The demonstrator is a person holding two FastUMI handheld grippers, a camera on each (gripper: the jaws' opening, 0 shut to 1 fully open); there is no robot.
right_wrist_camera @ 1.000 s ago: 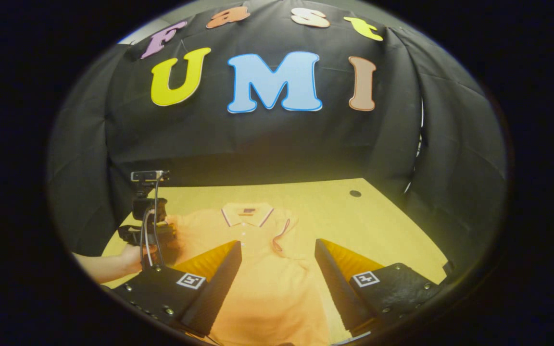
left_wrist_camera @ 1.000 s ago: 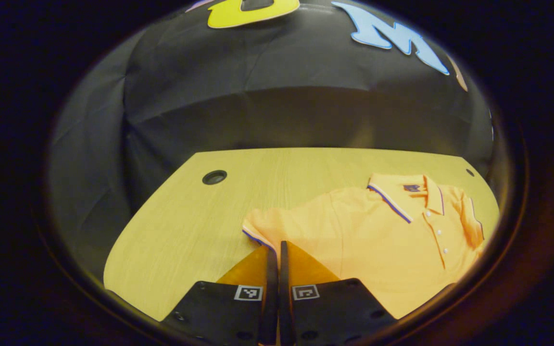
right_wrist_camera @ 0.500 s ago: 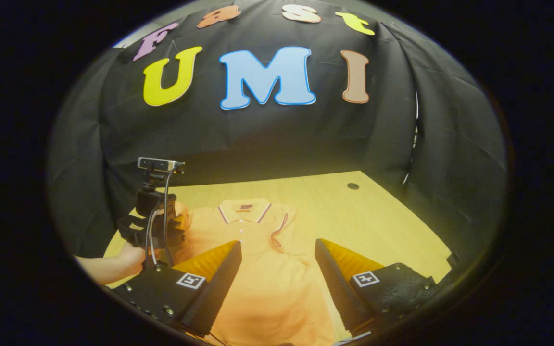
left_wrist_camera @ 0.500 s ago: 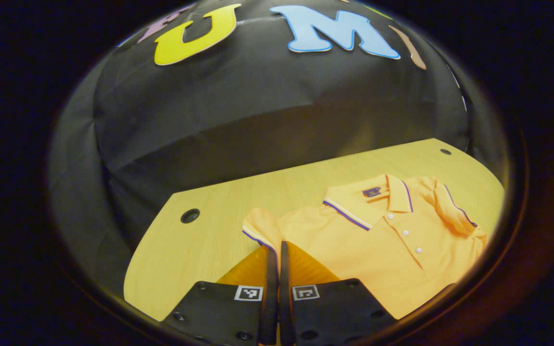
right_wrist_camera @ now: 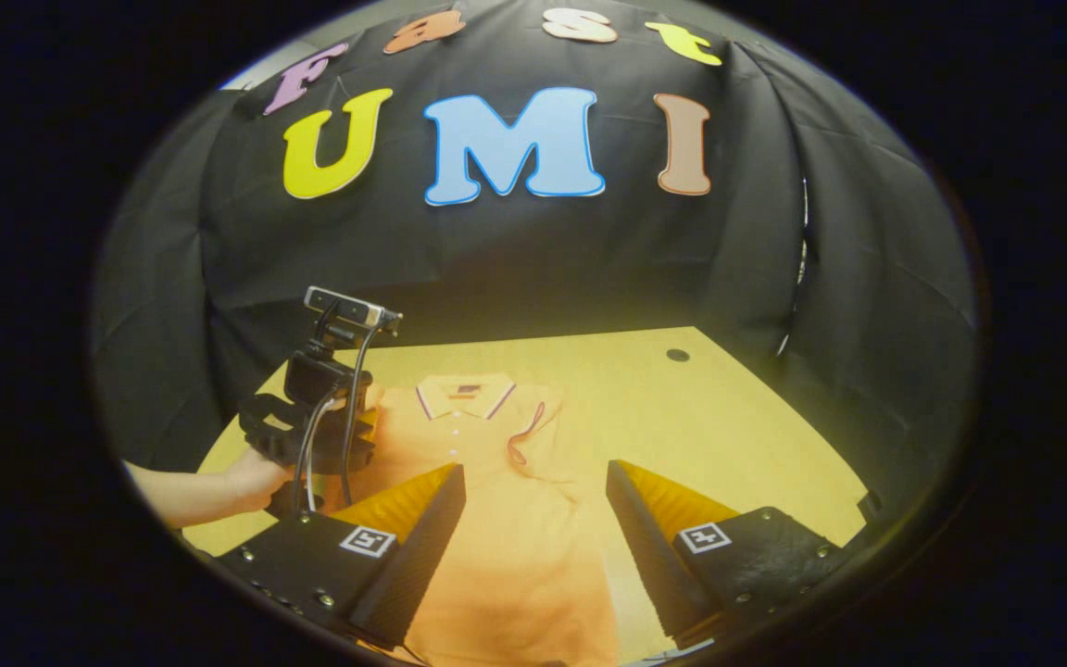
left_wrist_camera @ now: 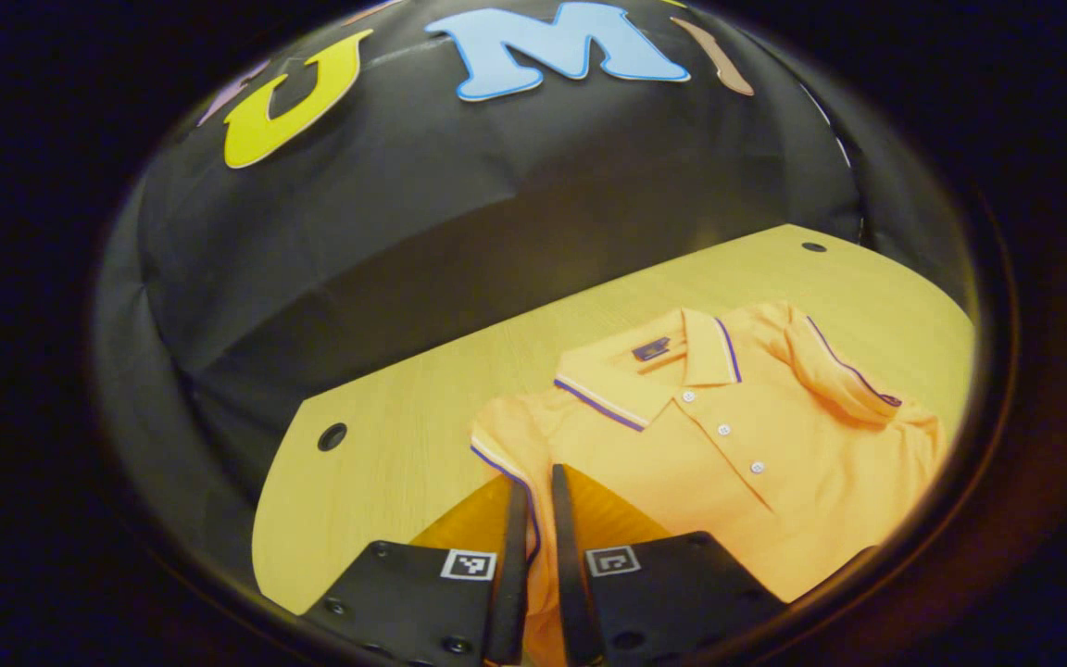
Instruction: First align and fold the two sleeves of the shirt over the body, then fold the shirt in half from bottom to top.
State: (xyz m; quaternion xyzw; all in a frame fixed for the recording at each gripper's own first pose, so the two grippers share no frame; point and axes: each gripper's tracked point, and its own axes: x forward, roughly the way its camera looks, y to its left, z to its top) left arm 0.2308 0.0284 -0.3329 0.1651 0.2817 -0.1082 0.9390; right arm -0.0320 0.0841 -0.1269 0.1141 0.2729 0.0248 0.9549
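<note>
1. The orange short-sleeved polo shirt with purple-and-white striped trim [left_wrist_camera: 728, 463] lies face up on the pale wooden table [left_wrist_camera: 376, 463], its collar [left_wrist_camera: 645, 371] toward the booth's black cloth wall [left_wrist_camera: 404, 222] and three white buttons showing down the placket
2. One sleeve [left_wrist_camera: 844, 366] is already folded over the chest, its striped cuff lying diagonally near the collar; in the right gripper view the same sleeve [right_wrist_camera: 526, 435] shows as a curved line of trim just beside the placket
3. The other sleeve's striped edge [left_wrist_camera: 501, 468] runs into the narrow gap of the left gripper [left_wrist_camera: 533, 500], whose fingers stand almost together with the fabric between them, pinching that sleeve
4. In the right gripper view a hand [right_wrist_camera: 251, 477] holds the left gripper [right_wrist_camera: 348, 431] at the shirt's [right_wrist_camera: 515, 537] shoulder, with a small camera on a stalk [right_wrist_camera: 344, 310] and cables above it
5. The right gripper [right_wrist_camera: 533, 505] hovers over the shirt's lower body, fingers spread wide apart and gripping nothing
6. Round cable holes [left_wrist_camera: 332, 436] sit near the table's far corners, well apart from the shirt
</note>
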